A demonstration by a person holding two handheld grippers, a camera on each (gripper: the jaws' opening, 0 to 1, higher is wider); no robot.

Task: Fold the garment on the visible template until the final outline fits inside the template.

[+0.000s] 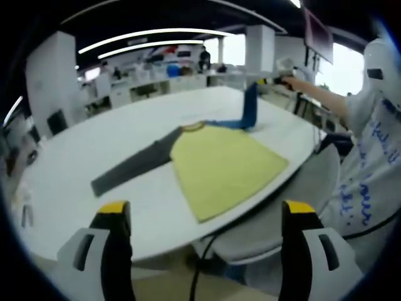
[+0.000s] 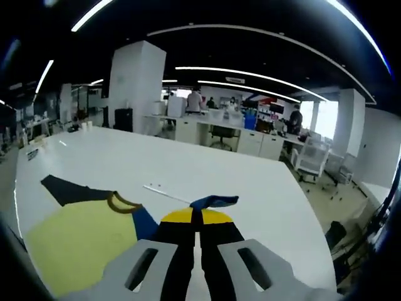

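Open-plan office behind, desks and strip lights; white counter (image 1: 75, 169) carries the work. No template outline is discernible on the counter from either view.

Garment: a yellow raglan shirt (image 1: 222, 166) with a ringed collar, lying flat well ahead of the left gripper (image 1: 203, 216). Its dark grey sleeve (image 1: 135, 166) is stretched out flat, ahead and to the left of that gripper. The blue sleeve (image 1: 249, 110) stands lifted off the counter on the far side of the shirt, held up by the right gripper (image 1: 285, 69) at the end of the person's outstretched arm.

Left gripper: jaws spread wide, holding nothing, hanging off the near counter edge, well apart from the shirt.

Right gripper (image 2: 199, 219): jaws pressed together on the blue sleeve's cuff (image 2: 214, 201), which pokes out just past the yellow tips. Yellow body lies below and to its left.

Step in hand, as I judge it: folding the blue sleeve inward over the body. To do it well, carry the cuff low across the yellow panel, keep the sleeve taut so it lays without a twist, and crease at the shoulder seam. The free gripper could pin the body near the collar to stop it dragging. Risk: pulling the whole shirt toward the counter edge.
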